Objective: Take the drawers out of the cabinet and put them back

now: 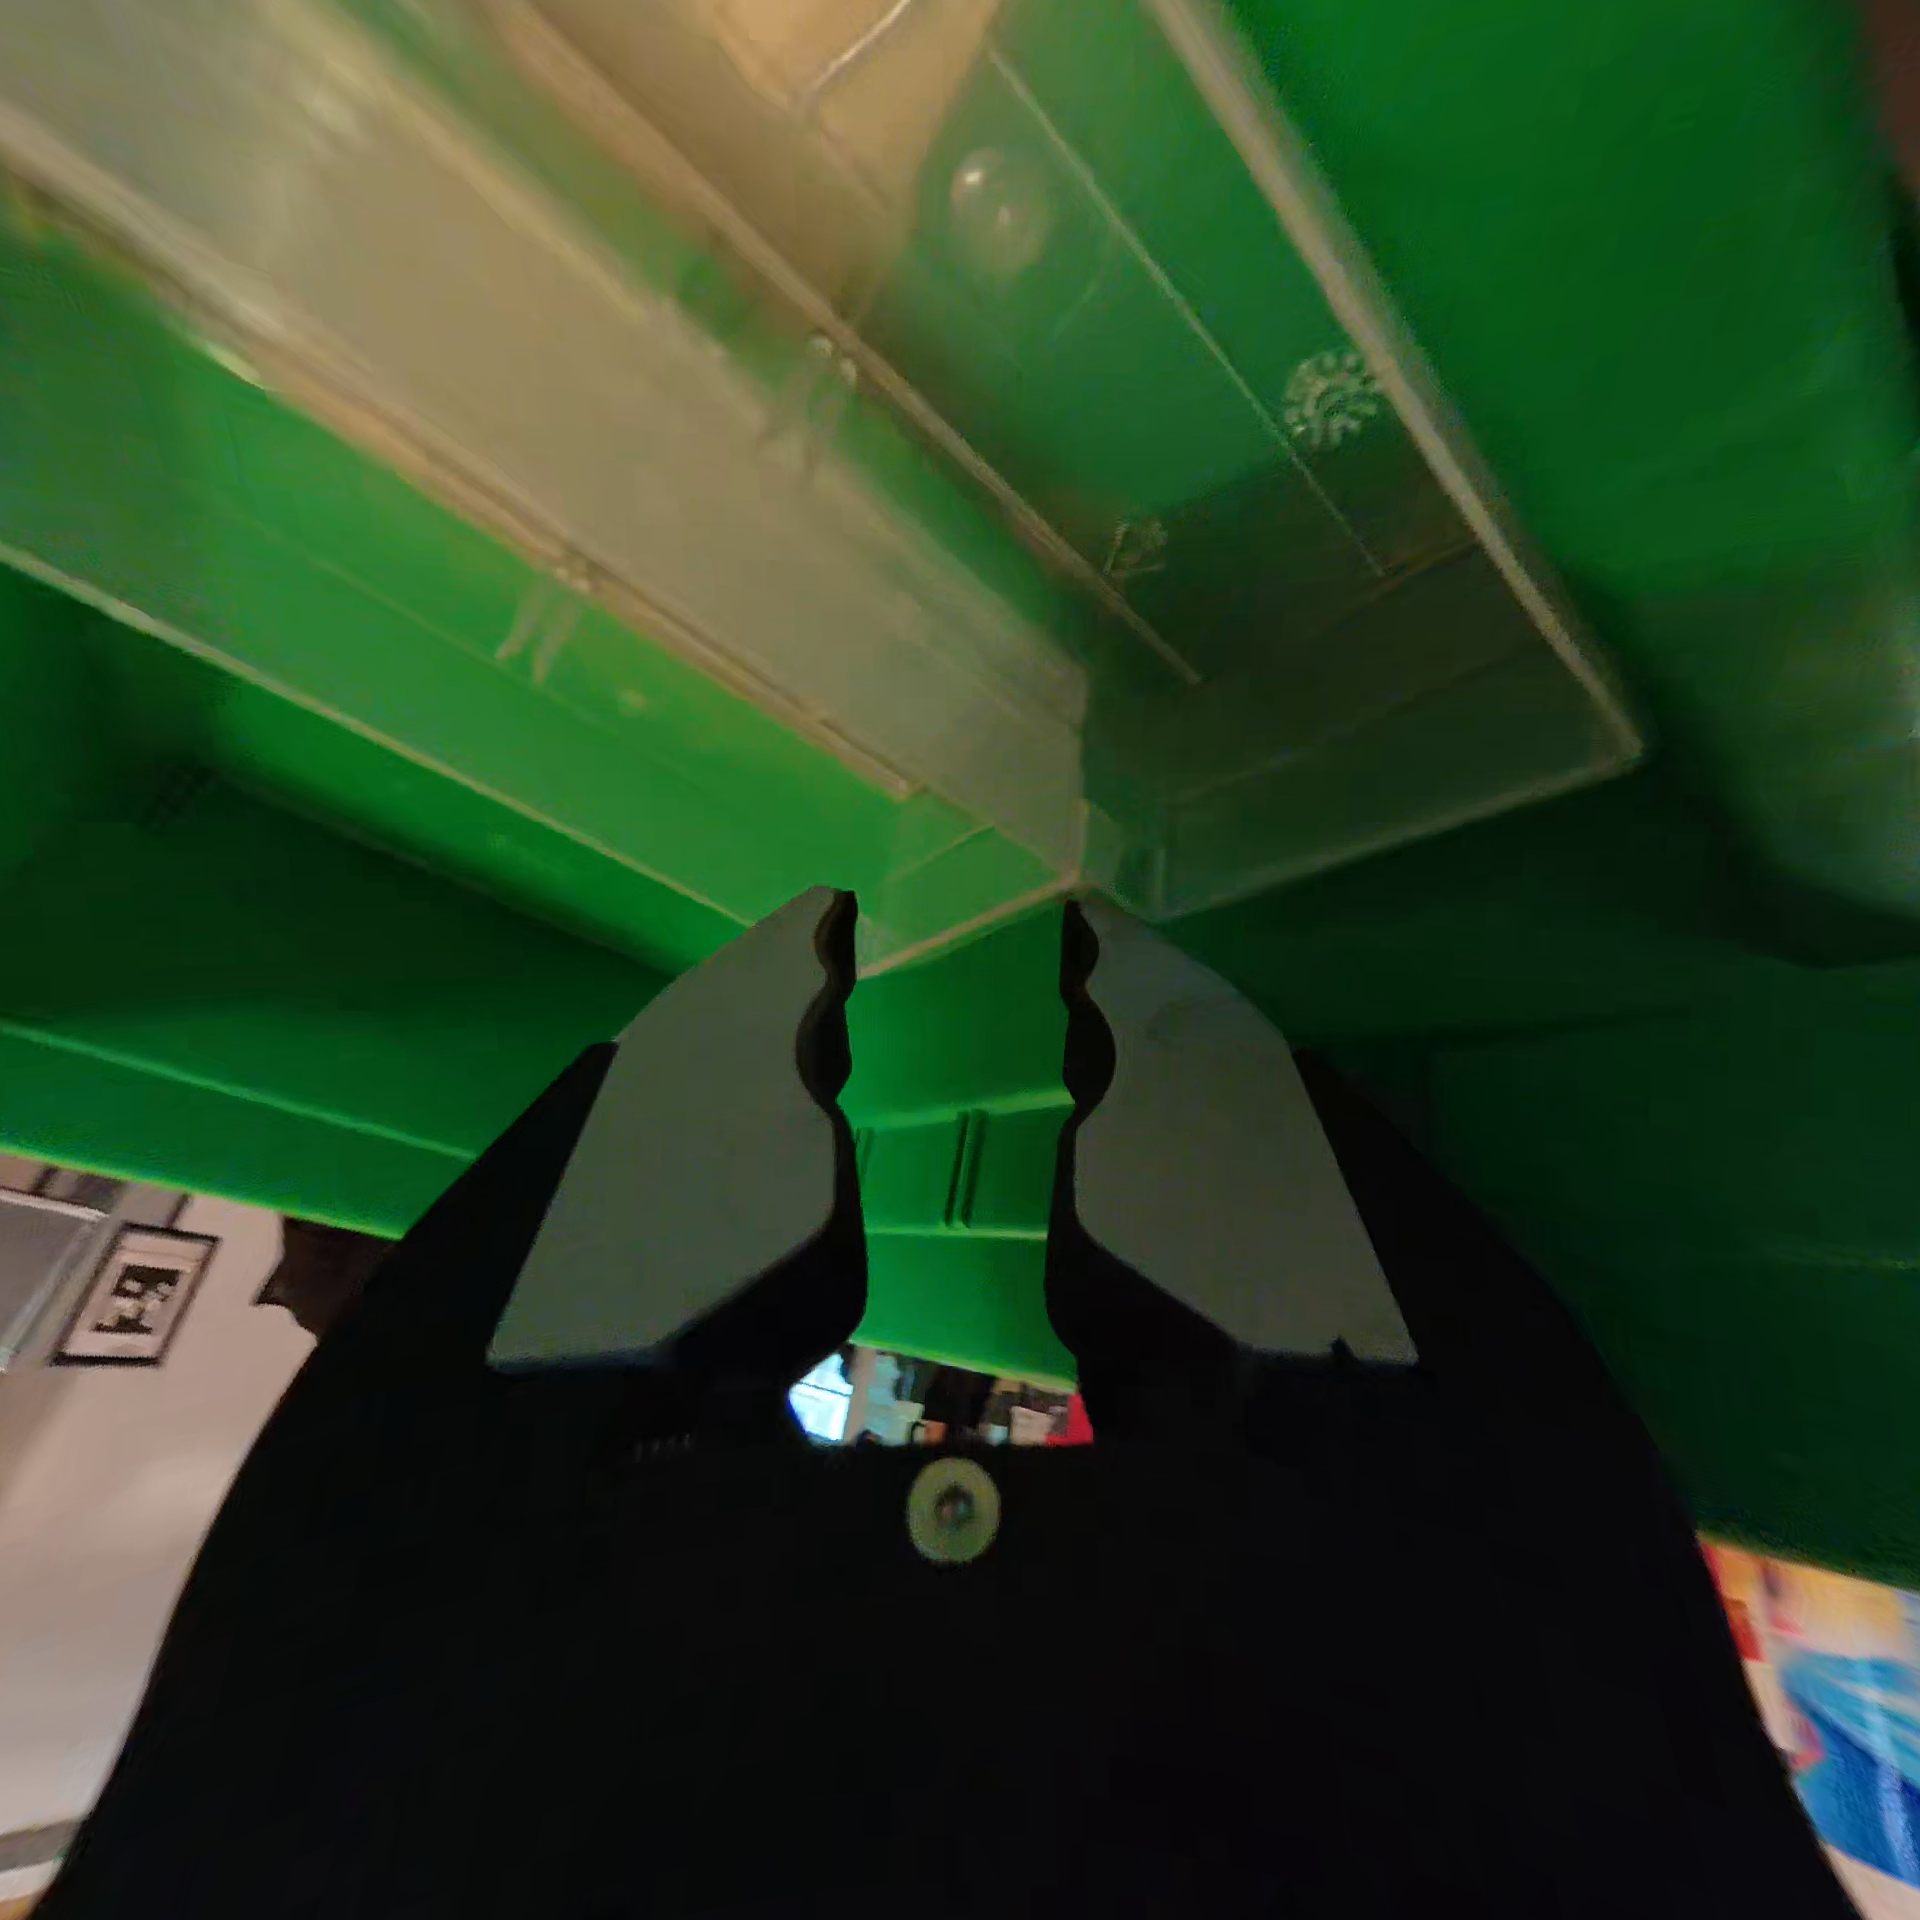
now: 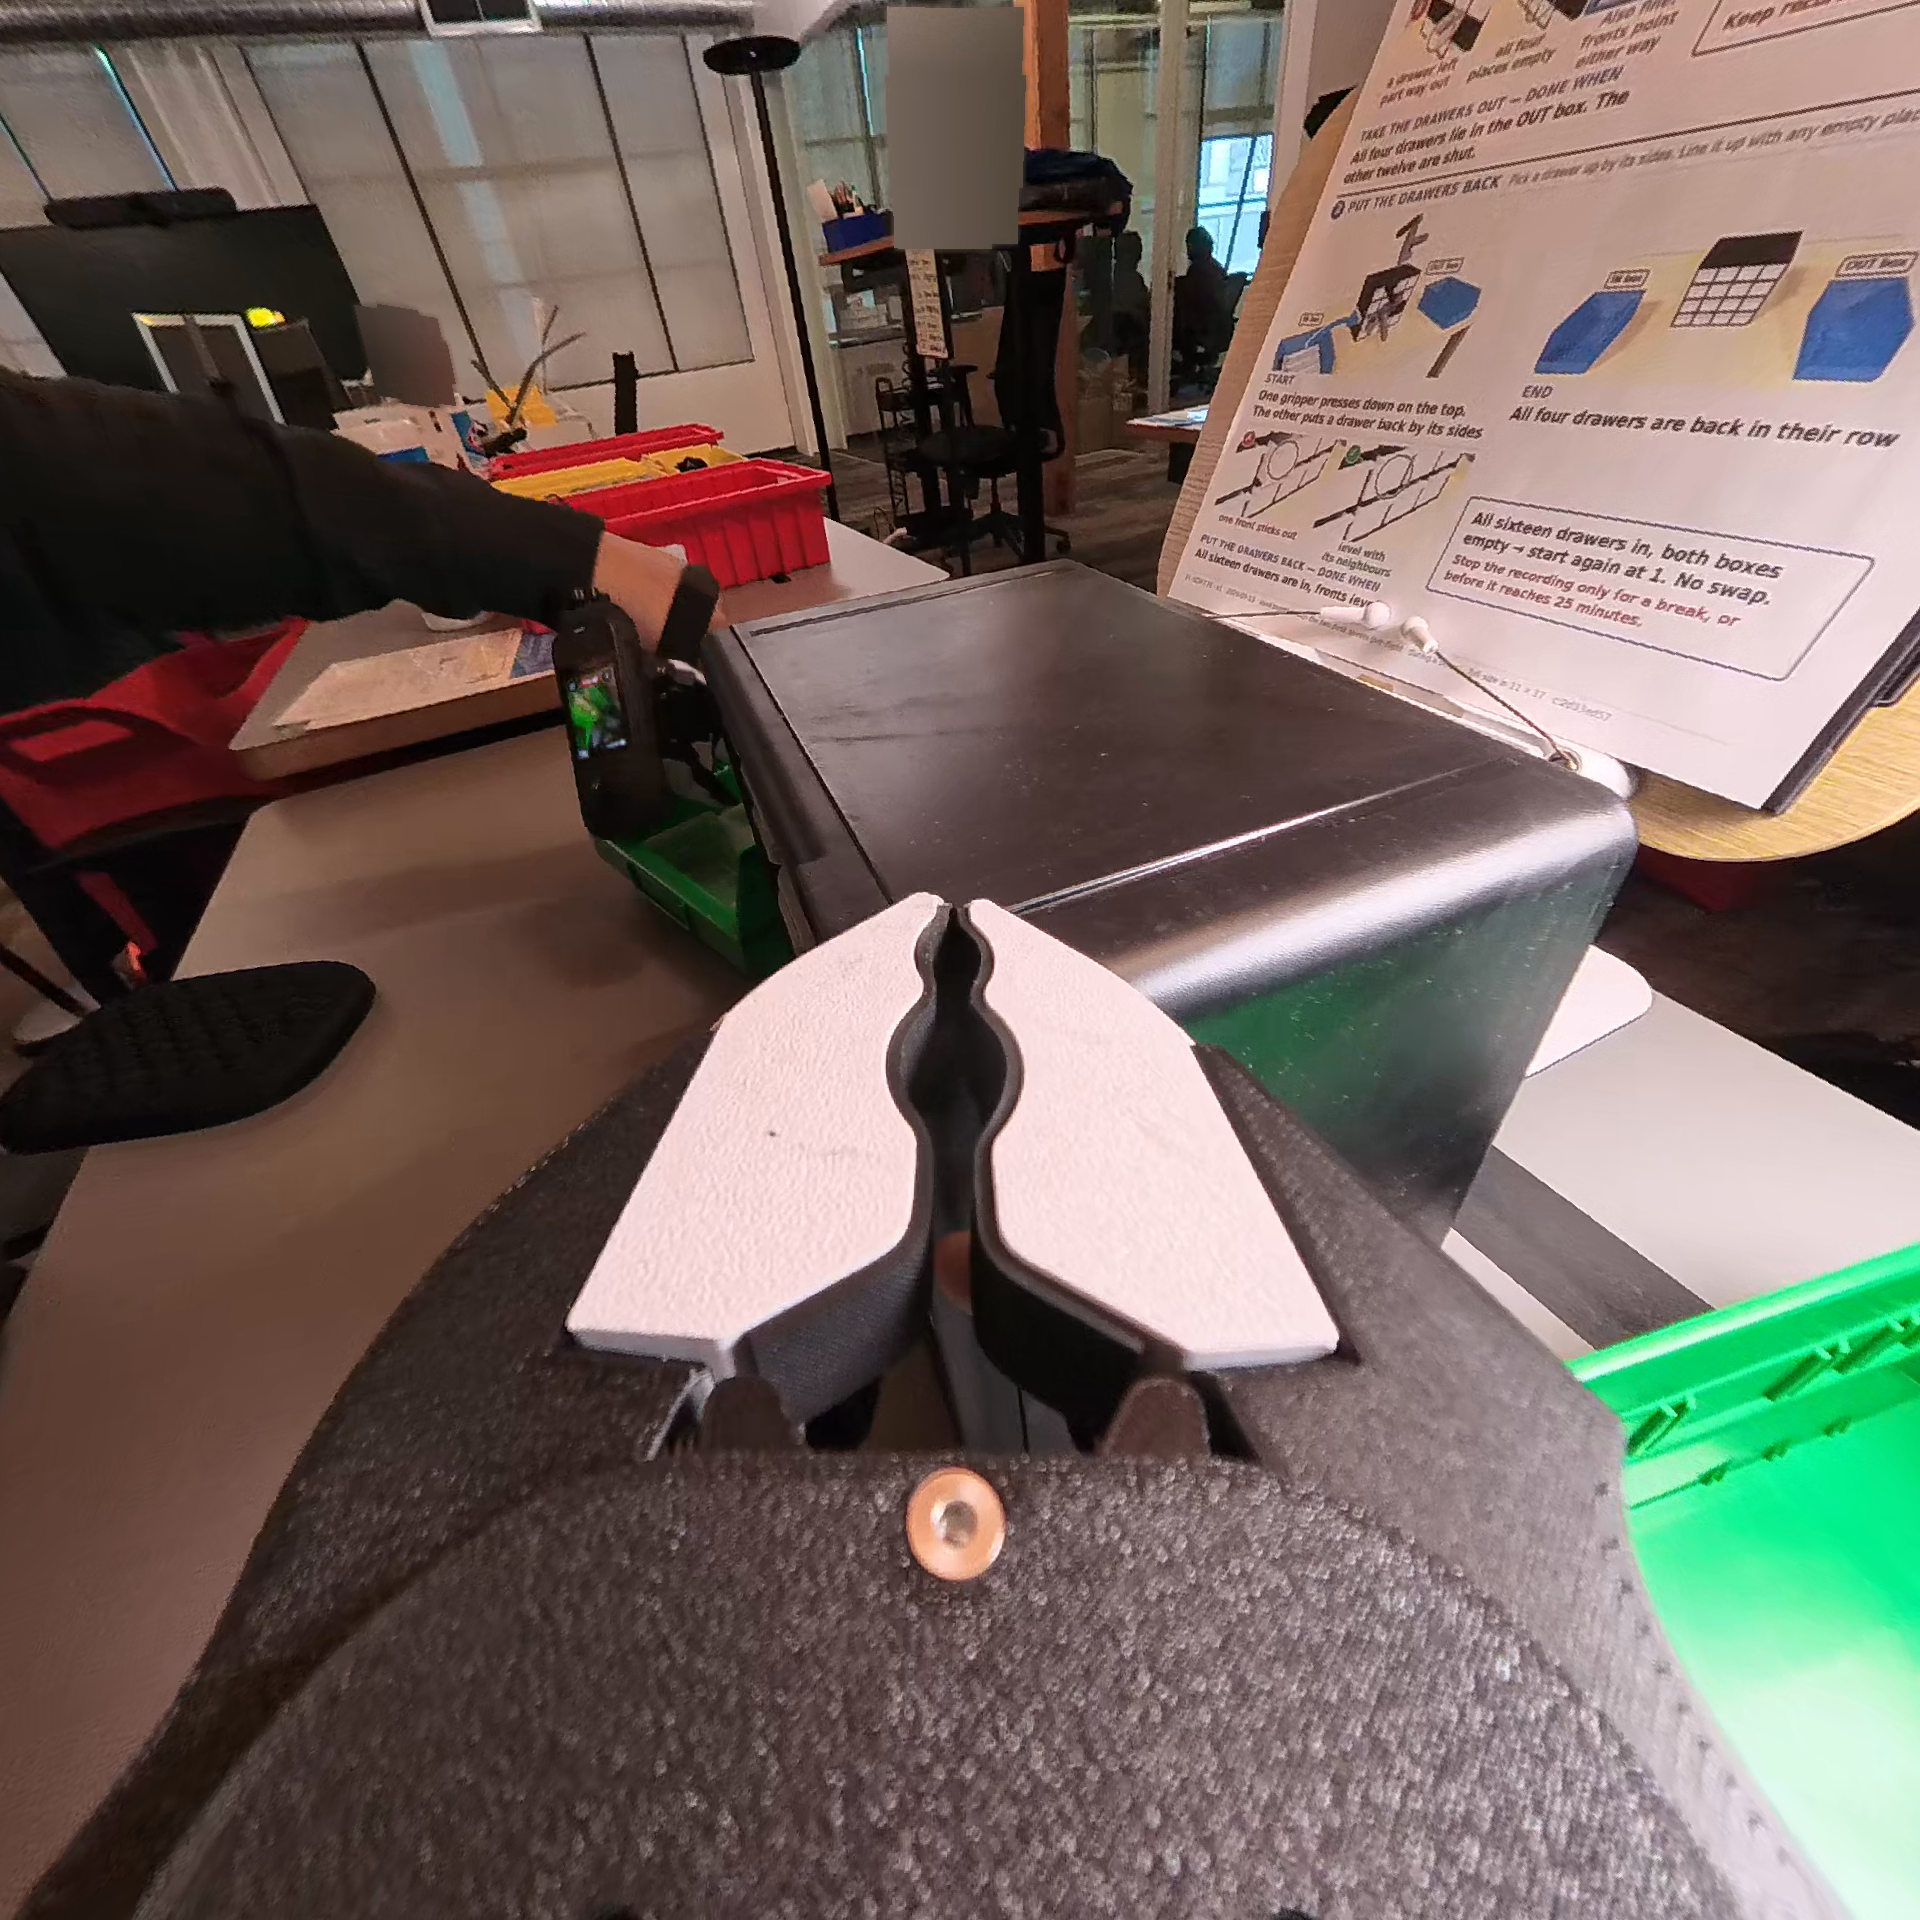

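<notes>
Drawers: two clear, thin-walled plastic trays [image 1: 1299, 499] lying in green plastic bin [image 1: 312, 790], filling upper half of left wrist frame; motion blur over the left one. Left gripper [image 1: 959, 925] released, jaws apart, tips just short of the nearer drawer corner at frame centre, gripping nothing. Right gripper [image 2: 958, 914] clenched, jaws together, empty, resting at or just above front edge of black glossy cabinet [image 2: 1143, 748], mid-frame in right wrist view; contact not certain. Second green bin [image 2: 1766, 1558] at lower right. Printed instruction sheet [image 2: 1610, 364] upper right. Judged: drawers light, rigid, slick, prone to crack if squeezed hard. Best hold across the two side walls, moderate squeeze.
</notes>
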A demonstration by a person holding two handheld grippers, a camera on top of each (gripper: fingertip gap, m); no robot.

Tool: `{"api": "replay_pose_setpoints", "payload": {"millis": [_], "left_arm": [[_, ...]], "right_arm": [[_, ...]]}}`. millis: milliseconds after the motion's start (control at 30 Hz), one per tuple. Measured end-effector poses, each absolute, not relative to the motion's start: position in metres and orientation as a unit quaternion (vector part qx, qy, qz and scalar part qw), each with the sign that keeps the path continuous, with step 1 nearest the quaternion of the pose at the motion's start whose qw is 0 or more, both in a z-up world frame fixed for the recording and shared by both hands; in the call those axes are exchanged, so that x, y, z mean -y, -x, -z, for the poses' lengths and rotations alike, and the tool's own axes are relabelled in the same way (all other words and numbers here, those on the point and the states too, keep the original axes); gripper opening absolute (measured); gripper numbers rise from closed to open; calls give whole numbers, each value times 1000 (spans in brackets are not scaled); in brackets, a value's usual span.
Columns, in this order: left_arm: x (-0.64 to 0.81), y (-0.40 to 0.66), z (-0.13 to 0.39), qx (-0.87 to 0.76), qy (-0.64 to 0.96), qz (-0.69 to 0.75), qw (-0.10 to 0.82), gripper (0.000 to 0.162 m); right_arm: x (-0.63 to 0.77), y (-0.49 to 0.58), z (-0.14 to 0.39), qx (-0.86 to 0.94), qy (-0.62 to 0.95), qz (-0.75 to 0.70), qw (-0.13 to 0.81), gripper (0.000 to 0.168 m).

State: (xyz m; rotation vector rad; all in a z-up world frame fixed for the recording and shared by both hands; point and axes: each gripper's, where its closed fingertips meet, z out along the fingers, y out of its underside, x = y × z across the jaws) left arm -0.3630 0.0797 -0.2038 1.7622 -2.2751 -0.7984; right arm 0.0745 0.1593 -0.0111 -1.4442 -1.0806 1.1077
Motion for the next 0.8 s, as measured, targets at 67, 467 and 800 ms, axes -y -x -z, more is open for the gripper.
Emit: {"api": "replay_pose_setpoints", "payload": {"millis": [67, 467, 800], "left_arm": [[-81, 364, 208, 779, -562, 267, 79, 38], [-69, 356, 203, 718, -663, 208, 36, 15], [-55, 326, 133, 616, -771, 155, -53, 15]], "right_arm": [[-159, -75, 11, 446, 593, -457, 491, 0], [-159, -74, 11, 447, 590, -458, 492, 0], [-160, -74, 11, 448, 592, -453, 494, 0]]}}
